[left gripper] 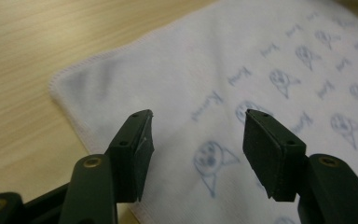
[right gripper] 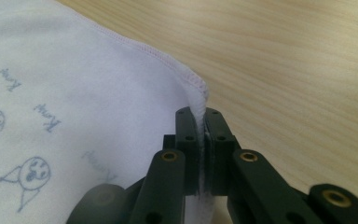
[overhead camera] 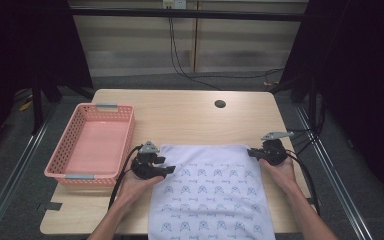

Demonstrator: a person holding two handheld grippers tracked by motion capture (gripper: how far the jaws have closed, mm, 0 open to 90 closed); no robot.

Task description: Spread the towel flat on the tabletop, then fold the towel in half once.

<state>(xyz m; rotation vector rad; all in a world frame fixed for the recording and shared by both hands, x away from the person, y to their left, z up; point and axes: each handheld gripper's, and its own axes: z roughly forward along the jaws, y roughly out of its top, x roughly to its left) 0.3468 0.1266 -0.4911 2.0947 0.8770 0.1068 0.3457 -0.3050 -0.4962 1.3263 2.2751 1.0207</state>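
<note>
The right gripper (right gripper: 199, 122) is pinching the far right corner of the white printed cloth (overhead camera: 207, 195), which is lying flat at the table's (overhead camera: 180, 115) near edge. The left gripper (left gripper: 198, 135) is hovering with jaws apart over the far left corner, so it looks like corner-grabbing for a fold; next it needs to be closing on that hem.

It looks like a lab: a wooden table (overhead camera: 180, 117) sits inside dark curtains (overhead camera: 365, 75), with cables (overhead camera: 180, 65) on the floor at 12 o'clock.
</note>
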